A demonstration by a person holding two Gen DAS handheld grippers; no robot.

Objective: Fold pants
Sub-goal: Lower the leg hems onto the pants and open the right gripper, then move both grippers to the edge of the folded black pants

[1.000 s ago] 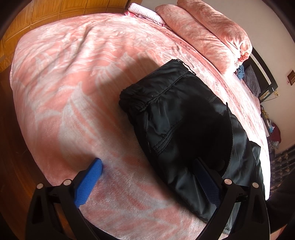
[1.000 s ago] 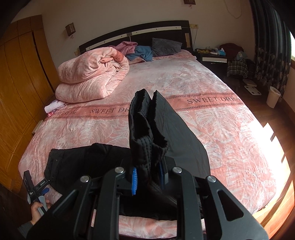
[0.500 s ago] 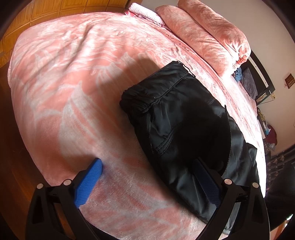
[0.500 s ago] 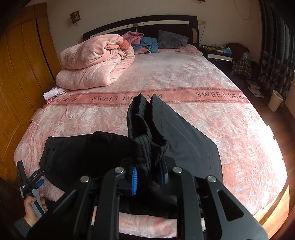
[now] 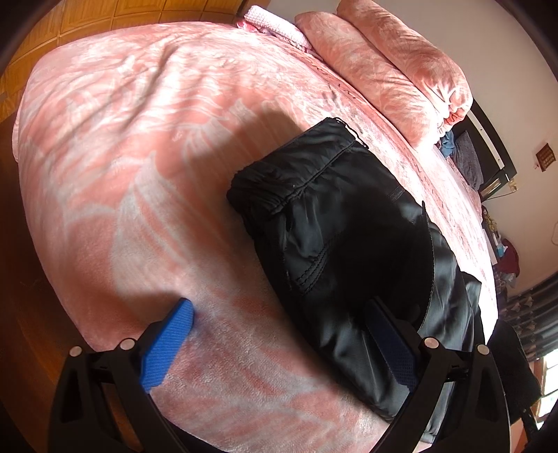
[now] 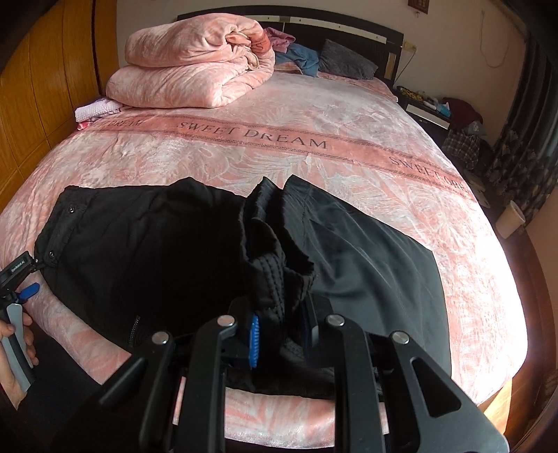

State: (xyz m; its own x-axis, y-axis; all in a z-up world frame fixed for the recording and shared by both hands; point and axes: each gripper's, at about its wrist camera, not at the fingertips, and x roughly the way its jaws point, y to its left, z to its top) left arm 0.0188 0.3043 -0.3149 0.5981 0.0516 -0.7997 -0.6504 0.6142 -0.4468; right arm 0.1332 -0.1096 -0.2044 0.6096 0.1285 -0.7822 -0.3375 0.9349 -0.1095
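Black pants (image 6: 146, 251) lie across the near part of a pink bed (image 6: 279, 115), waistband at the left. My right gripper (image 6: 279, 334) is shut on the bunched leg cuffs (image 6: 275, 258) and holds them low over the pants' middle. In the left wrist view the pants (image 5: 341, 223) lie ahead, waistband (image 5: 293, 174) toward the far left. My left gripper (image 5: 279, 334) is open and empty above the bed's near edge; its right finger (image 5: 390, 345) is over the pants, its left finger (image 5: 167, 345) over the blanket.
A folded pink quilt (image 6: 195, 69) and small folded cloths (image 6: 97, 109) sit at the bed's far left. Pillows and clothes lie by the dark headboard (image 6: 348, 31). A wooden wardrobe (image 6: 31, 87) stands left; a nightstand (image 6: 425, 108) and a bin (image 6: 509, 219) stand right.
My right gripper has carried the cuffs down and leftward toward the waistband, so the lifted legs now drape lower over the pants. The left gripper has barely moved and stays open.
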